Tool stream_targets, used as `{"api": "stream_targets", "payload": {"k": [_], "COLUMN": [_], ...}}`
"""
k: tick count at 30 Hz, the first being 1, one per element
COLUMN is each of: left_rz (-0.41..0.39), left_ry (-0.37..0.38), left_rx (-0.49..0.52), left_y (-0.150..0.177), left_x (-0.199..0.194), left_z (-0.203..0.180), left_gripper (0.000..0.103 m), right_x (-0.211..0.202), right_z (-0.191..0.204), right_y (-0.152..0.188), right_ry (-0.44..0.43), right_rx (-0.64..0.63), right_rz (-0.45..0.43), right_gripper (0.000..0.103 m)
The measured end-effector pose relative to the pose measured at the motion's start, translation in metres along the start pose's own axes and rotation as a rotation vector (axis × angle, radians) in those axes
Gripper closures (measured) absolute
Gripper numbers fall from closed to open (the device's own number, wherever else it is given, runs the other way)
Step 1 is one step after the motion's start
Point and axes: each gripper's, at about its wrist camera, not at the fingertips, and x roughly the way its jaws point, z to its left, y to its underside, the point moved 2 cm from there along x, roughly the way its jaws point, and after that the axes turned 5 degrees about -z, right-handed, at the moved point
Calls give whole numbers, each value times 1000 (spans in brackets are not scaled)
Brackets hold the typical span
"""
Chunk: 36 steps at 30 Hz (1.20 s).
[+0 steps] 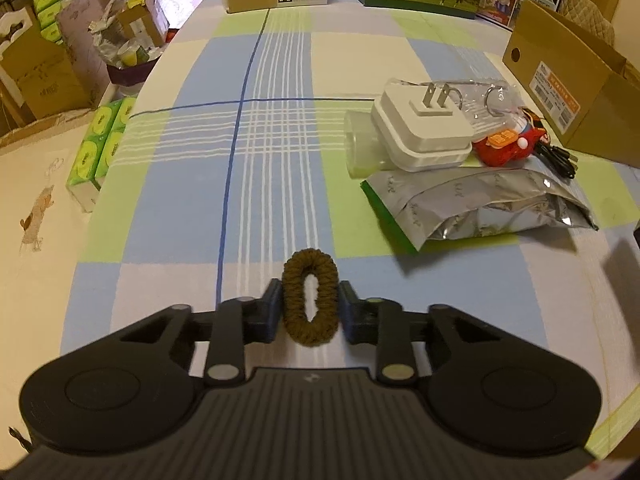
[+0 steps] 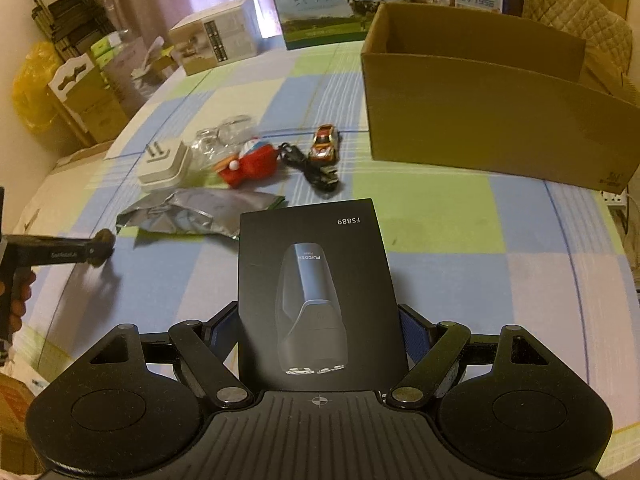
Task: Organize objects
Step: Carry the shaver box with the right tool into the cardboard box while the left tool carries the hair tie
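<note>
A brown knitted hair tie [image 1: 310, 260] stands upright between the fingers of my left gripper [image 1: 310, 304], which is shut on it just above the checked tablecloth [image 1: 180, 208]. The right wrist view shows that same gripper [image 2: 96, 248] at the far left, with a hand [image 2: 16, 300] on its handle. My right gripper [image 2: 320, 320] is shut on a black shaver box [image 2: 316, 264] marked FS889, held flat above the cloth. An open cardboard box [image 2: 480, 120] stands beyond it to the right. It also shows as the cardboard box [image 1: 568, 80] at the right of the left wrist view.
A pile lies mid-table: white plug adapter [image 1: 424, 128], clear cup [image 1: 360, 144], red toy [image 1: 508, 144], silver foil bag [image 1: 480, 204], black cable [image 2: 312, 168], toy car [image 2: 326, 142]. Milk cartons [image 2: 320, 4] line the far edge. Green tissue packs [image 1: 100, 148] sit off the left edge.
</note>
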Motion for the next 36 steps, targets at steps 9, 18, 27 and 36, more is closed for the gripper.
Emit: {"api": "stream_targets", "payload": {"k": [9, 18, 27, 36], "left_rz": [-46, -164, -237, -301], "left_ry": [-12, 8, 125, 243], "left_rx": [-94, -128, -25, 102], "left_y": [6, -29, -88, -144], "left_x": [-45, -94, -90, -75], "left_z": [-12, -70, -175, -279], "left_gripper": [85, 85, 85, 85], "right_x": [3, -3, -36, -70], "right_z": [0, -21, -106, -183], "right_y": [-25, -66, -94, -128], "right_ry": [-81, -180, -131, -64], "right_rx": [-61, -122, -47, 22], "right_rz": [-29, -94, -155, -255], "right_gripper": [26, 26, 26, 26]}}
